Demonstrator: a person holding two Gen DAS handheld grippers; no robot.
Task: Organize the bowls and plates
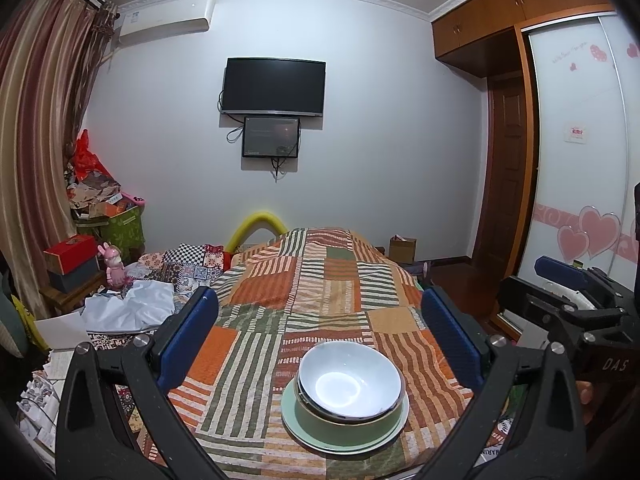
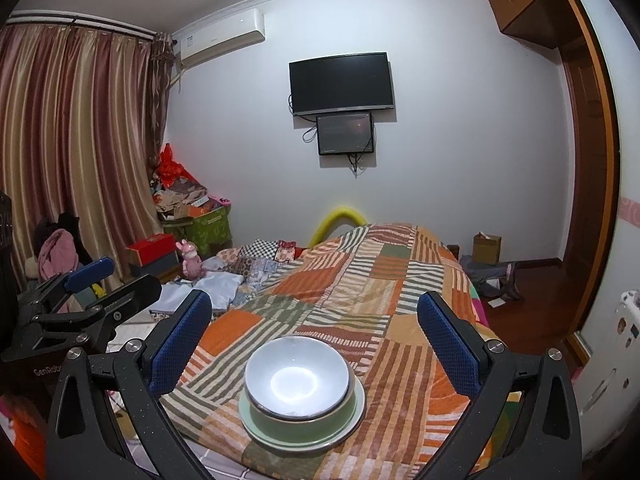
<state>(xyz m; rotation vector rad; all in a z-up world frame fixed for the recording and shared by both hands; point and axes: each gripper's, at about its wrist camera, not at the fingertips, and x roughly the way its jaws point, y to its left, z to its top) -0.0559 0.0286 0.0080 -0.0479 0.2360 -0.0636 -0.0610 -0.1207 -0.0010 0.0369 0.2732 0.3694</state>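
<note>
A pale blue-white bowl (image 1: 349, 378) sits nested in a green bowl (image 1: 384, 420), which stands on a pale green plate (image 1: 298, 426), all stacked on the striped patchwork blanket (image 1: 320, 288). The stack also shows in the right wrist view: bowl (image 2: 296, 376), green bowl (image 2: 344, 410), plate (image 2: 256, 430). My left gripper (image 1: 320, 312) is open and empty, with the stack low between its blue-padded fingers. My right gripper (image 2: 314, 312) is open and empty, held likewise over the stack. The right gripper also shows at the right of the left wrist view (image 1: 568, 280), and the left gripper at the left of the right wrist view (image 2: 88, 276).
The blanket covers a bed. To the left lie crumpled white cloth (image 1: 128, 308), papers, a pink rabbit toy (image 1: 114, 266), boxes (image 1: 70, 264) and a curtain. A TV (image 1: 274, 86) hangs on the far wall. A wardrobe (image 1: 580, 160) and wooden floor are on the right.
</note>
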